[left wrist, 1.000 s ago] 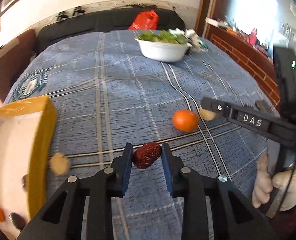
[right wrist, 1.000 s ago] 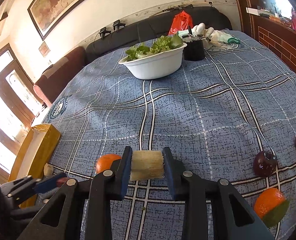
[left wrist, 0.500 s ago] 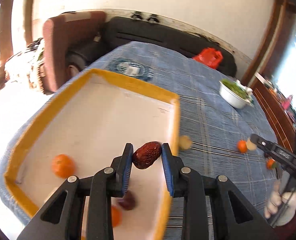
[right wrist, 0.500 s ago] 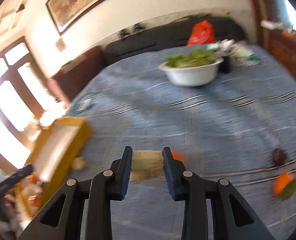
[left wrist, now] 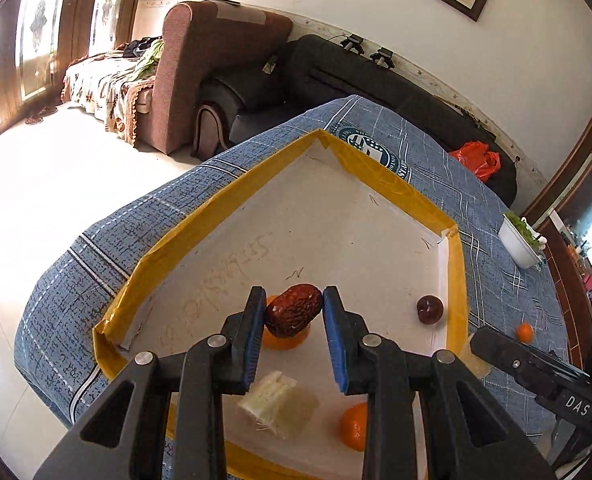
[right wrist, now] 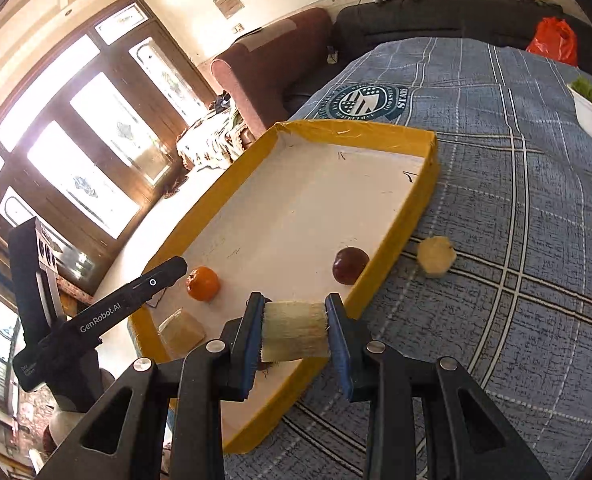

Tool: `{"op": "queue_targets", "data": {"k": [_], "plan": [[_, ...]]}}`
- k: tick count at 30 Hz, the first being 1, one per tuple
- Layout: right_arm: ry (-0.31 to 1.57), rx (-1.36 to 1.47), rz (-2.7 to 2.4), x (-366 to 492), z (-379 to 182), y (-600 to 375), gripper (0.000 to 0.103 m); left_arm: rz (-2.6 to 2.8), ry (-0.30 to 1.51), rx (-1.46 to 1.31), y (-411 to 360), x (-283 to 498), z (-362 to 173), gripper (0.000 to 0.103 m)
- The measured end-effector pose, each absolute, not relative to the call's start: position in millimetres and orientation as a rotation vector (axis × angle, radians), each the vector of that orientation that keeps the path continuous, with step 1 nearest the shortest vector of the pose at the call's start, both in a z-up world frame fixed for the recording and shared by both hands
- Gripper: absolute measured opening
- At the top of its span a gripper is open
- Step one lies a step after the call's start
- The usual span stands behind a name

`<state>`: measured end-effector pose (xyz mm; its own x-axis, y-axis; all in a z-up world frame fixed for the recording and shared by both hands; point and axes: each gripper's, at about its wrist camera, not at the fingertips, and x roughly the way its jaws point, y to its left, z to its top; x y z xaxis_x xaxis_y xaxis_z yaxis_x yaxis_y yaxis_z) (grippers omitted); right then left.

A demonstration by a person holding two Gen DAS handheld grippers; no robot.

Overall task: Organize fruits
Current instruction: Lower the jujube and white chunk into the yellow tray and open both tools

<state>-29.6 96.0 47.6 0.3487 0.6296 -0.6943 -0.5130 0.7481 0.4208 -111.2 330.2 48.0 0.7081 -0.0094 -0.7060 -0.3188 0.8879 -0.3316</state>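
Both loads have been carried over the yellow-rimmed tray (left wrist: 456,264): red date (left wrist: 293,315) clamped in left tool (left wrist: 293,318), sugarcane piece (right wrist: 294,330) in right tool (right wrist: 294,332); release is pending.

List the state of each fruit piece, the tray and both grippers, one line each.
left gripper: shut on red date, over the tray.
right gripper: shut on pale fibrous chunk, at the tray's edge.
yellow-rimmed tray: flat on the tablecloth.
dark round fruit: resting in tray.
pale piece: on cloth, outside tray.

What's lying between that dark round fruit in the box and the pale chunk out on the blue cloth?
Only the box's yellow wall separates the dark round fruit from the pale chunk; nothing else lies between them, as the right wrist view shows.
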Motion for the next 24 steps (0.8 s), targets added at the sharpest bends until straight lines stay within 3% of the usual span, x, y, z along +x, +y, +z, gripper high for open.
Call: {"op": "queue_targets", "data": {"k": [7,8,11,15,24], "plan": [[0.940,-0.014,0.706,-34.4,41.3,127.5,0.035,0.170,0.772,-0.471,333.4,-112.6,42.0,0.028],[0.939,-0.032,0.698,-35.5,39.5,131.6,0.035,0.168,0.775,-0.473,334.0,-112.8,41.2,0.031],[0.937,-0.068,0.686,-35.0,35.4,139.2,0.035,0.160,0.773,-0.491,334.9,-112.6,40.9,0.059],[0.928,-0.049,0.691,-34.0,39.0,139.4,0.043,0.145,0.740,-0.499,337.7,-120.5,49.8,0.077],[0.882,0.005,0.650,-38.2,57.1,108.5,0.055,0.218,0.743,-0.602,343.1,-131.1,61.4,0.087]]}}
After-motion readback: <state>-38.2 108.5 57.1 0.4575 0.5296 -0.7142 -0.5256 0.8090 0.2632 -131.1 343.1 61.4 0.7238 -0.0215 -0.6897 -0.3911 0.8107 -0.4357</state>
